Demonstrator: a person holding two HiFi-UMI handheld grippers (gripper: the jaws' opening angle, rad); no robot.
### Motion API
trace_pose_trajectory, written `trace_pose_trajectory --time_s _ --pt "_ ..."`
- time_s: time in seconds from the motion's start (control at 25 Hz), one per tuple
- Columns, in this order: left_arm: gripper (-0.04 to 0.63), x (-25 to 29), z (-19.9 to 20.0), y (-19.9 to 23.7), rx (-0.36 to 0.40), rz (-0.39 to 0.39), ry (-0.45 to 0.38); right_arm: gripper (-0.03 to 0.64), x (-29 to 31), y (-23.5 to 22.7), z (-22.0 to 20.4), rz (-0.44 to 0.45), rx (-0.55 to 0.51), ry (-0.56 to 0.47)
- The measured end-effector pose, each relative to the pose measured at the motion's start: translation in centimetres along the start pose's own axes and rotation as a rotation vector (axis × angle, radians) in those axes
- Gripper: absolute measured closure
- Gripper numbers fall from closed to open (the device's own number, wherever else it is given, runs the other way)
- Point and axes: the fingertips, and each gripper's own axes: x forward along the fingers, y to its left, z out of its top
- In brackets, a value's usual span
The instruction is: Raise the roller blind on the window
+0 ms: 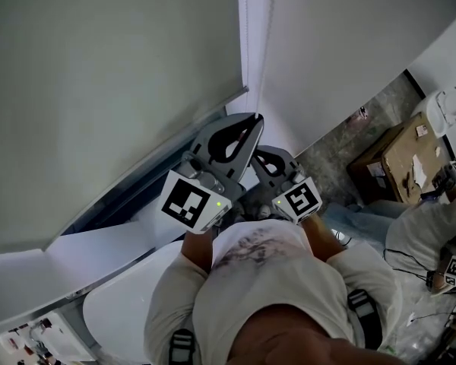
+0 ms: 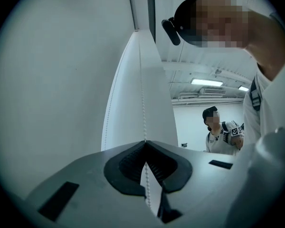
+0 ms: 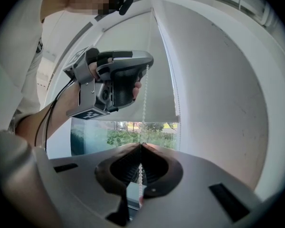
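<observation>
Chain-pulling step, likely mid-raise. Left gripper [image 2: 145, 141] jaws clamped on bead chain [image 2: 142, 103]. Right gripper [image 3: 141, 144] jaws pinch same chain, beneath left jaws. Roller blind [image 3: 156, 89] beyond jaws, partly up. Next probably needs a steady downward draw, then regrip higher.

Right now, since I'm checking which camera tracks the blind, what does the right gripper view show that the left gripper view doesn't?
Only the right gripper view: the lower edge of the blind, greenery through the window below it, and the left gripper from outside, higher up the chain. Only the left gripper view: a second person and a ceiling light. Both: the chain pinched in shut jaws, the left gripper's in one, the right gripper's in the other.
</observation>
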Motion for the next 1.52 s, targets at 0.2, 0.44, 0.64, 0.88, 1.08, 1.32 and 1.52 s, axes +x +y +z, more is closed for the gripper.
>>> trace_pose_trajectory --time_s 0.2,0.44,0.64,0.88,1.08,1.32,1.52 --pt "0.589 -0.3 -0.4 0.2 0.018 0.001 -0.009 0.555 0.3 0.0 -0.2 0.011 -0.009 0.005" --pt "0.589 -0.3 -2.4 0.4 0.008 0.009 0.023 0.555 0.2 0.0 -2.3 0.016 -0.002 0.046" --pt "0.589 -1.2 -3.4 0.5 -0.023 0.016 0.032 0.555 0.3 0.5 -3.6 0.008 0.03 0.087" --pt "0.589 -1.5 -6.0 0.1 -0.059 0.023 0.078 0.555 -0.1 0.9 -6.2 0.016 0.045 0.141" --pt "0.588 -2.3 -9.0 0.2 -0.091 0.031 0.125 0.555 -0.3 1.3 -9.1 0.021 0.059 0.209" --pt "0.589 -2.9 -10.3 -1.4 -0.119 0.024 0.146 0.555 -1.8 1.8 -10.4 0.023 0.072 0.244" --pt "0.589 -3.4 -13.2 -0.4 -0.146 0.032 0.183 0.555 -0.8 2.2 -13.5 0.038 0.088 0.301"
